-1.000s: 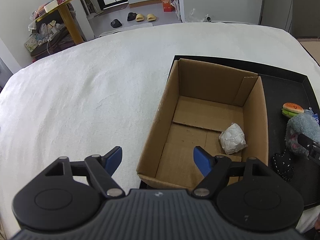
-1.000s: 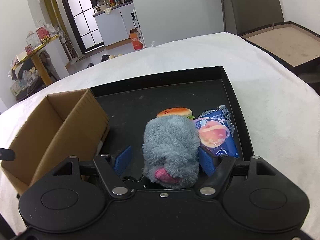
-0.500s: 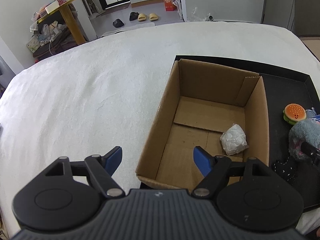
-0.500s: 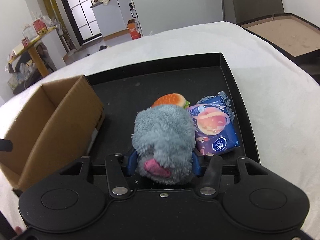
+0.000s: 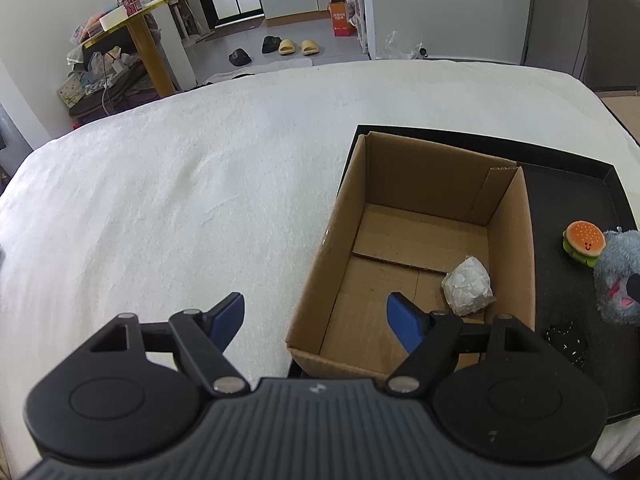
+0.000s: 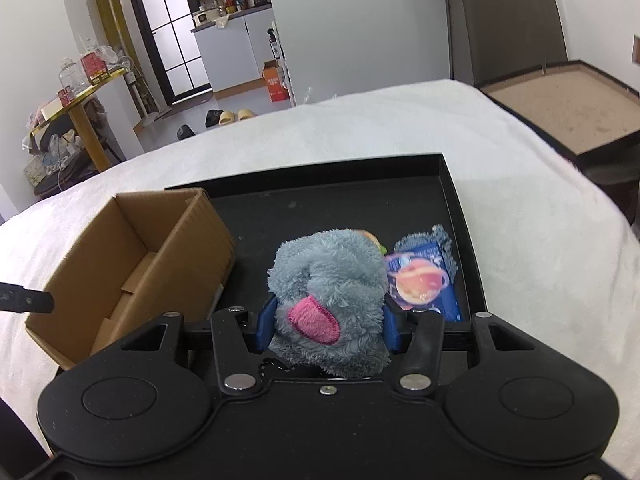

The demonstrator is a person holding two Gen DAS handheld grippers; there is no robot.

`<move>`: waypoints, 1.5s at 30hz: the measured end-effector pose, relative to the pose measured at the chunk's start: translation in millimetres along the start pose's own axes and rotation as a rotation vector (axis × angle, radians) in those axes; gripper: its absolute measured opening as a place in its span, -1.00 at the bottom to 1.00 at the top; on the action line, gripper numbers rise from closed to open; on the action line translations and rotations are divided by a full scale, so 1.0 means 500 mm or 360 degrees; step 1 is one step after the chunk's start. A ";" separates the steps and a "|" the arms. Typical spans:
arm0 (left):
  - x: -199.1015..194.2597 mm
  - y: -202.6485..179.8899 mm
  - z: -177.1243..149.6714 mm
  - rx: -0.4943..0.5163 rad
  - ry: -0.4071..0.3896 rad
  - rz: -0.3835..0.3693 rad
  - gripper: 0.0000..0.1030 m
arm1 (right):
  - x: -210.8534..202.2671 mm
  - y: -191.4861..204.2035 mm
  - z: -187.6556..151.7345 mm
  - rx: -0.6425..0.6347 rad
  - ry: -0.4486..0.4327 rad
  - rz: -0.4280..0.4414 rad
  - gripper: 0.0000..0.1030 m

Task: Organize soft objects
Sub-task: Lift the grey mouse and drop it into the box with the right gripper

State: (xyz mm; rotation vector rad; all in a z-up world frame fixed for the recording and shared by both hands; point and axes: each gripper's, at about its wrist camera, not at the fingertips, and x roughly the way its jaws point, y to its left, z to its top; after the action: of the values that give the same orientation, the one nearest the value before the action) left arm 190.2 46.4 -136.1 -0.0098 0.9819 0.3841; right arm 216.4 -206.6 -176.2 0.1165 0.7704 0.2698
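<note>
My right gripper (image 6: 328, 326) is shut on a fluffy grey plush toy (image 6: 332, 292) with a pink patch and holds it above the black tray (image 6: 452, 184). The plush also shows at the right edge of the left wrist view (image 5: 618, 276). An open cardboard box (image 5: 420, 252) stands on the tray's left part, with a white crumpled wad (image 5: 468, 286) inside. The box lies left of the plush in the right wrist view (image 6: 132, 272). My left gripper (image 5: 316, 318) is open and empty, over the box's near left corner.
A burger plush (image 5: 584, 238), a blue planet-print packet (image 6: 424, 280) and a small black item (image 5: 566, 338) lie on the tray. The tray rests on a white fluffy cover (image 5: 180, 184). A yellow side table (image 5: 144, 36) and slippers stand on the floor beyond.
My right gripper has shut on the grey plush and lifted it off the tray, towards the box. The left gripper has hardly moved.
</note>
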 end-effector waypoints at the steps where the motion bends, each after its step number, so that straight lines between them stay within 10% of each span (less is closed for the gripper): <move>1: -0.003 0.001 -0.001 -0.0003 -0.0014 0.0003 0.49 | -0.003 0.003 0.004 -0.0004 -0.0006 -0.0001 -0.03; 45: 0.044 0.082 -0.010 -0.0216 -0.0003 -0.0232 0.43 | -0.016 0.269 0.110 -0.0500 -0.0082 0.0042 -0.03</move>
State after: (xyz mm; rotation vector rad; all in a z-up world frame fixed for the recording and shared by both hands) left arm 184.1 90.5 -149.9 -0.2032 0.9453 0.3159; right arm 223.0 -80.3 -104.6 -0.1628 0.6673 0.4077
